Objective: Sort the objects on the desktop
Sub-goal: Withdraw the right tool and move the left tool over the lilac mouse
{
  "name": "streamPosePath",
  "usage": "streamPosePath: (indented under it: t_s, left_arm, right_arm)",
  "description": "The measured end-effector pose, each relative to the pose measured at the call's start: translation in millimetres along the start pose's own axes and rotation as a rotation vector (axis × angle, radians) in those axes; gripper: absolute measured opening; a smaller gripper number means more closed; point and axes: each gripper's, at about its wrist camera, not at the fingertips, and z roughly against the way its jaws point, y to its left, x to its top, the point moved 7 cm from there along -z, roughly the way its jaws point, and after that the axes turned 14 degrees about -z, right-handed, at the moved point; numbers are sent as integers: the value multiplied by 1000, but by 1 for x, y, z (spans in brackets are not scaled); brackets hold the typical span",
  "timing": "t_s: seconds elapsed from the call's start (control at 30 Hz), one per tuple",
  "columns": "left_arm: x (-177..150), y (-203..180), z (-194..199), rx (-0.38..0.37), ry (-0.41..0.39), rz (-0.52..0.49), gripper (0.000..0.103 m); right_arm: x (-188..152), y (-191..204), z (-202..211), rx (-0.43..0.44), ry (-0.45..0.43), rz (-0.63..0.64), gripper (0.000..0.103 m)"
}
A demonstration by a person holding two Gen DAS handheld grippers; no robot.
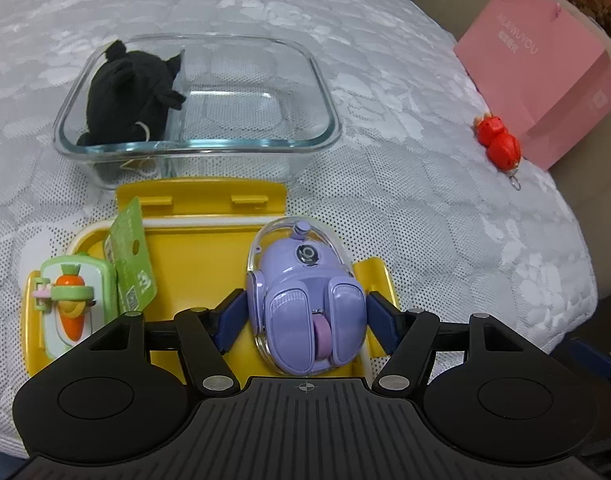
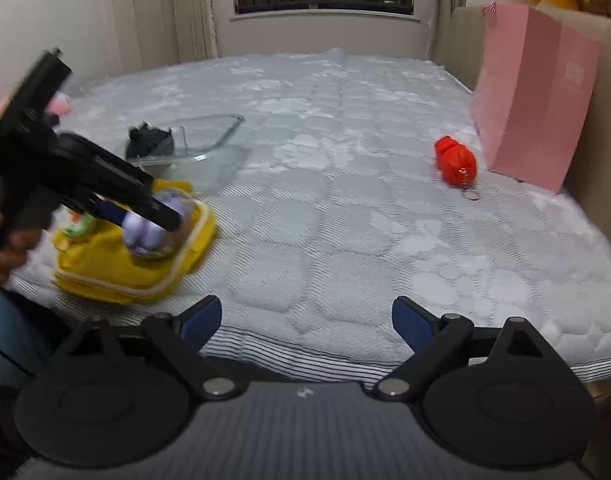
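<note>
A purple computer mouse (image 1: 307,300) sits between the fingers of my left gripper (image 1: 305,320), over the yellow lid tray (image 1: 193,236). The jaws flank it closely; I cannot tell if both pads press on it. A carrot toy in green packaging (image 1: 75,300) lies in the tray's left part. A black plush (image 1: 131,92) lies in the left half of a glass dish (image 1: 265,140). A red toy (image 1: 499,142) lies on the bed at right. My right gripper (image 2: 305,320) is open and empty above the bed's near edge. The right wrist view shows the left gripper (image 2: 145,204), mouse (image 2: 153,228), tray (image 2: 105,268), dish (image 2: 221,136) and red toy (image 2: 455,162).
A pink paper bag (image 1: 545,80) stands at the bed's right side by the headboard, also in the right wrist view (image 2: 533,92). The white quilted bed cover (image 2: 345,220) stretches between the tray and the red toy. A window and curtains lie behind the bed.
</note>
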Motion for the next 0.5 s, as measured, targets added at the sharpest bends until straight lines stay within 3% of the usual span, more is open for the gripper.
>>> streamPosePath:
  t_s: [0.1, 0.33, 0.4, 0.43, 0.5]
  left_arm:
    - [-3, 5, 4, -14, -2, 4, 70]
    - [3, 16, 18, -43, -32, 7, 70]
    - [8, 18, 26, -39, -51, -4, 62]
    - [11, 19, 30, -35, -61, -10, 45]
    - [17, 21, 39, -48, -78, -14, 42]
  right_arm:
    - [7, -4, -2, -39, -20, 9, 93]
    - [33, 12, -15, 10, -54, -61, 93]
    - [41, 17, -21, 28, -60, -82, 94]
    - [45, 19, -24, 38, -63, -92, 94]
    - [52, 24, -30, 57, -67, -115, 95]
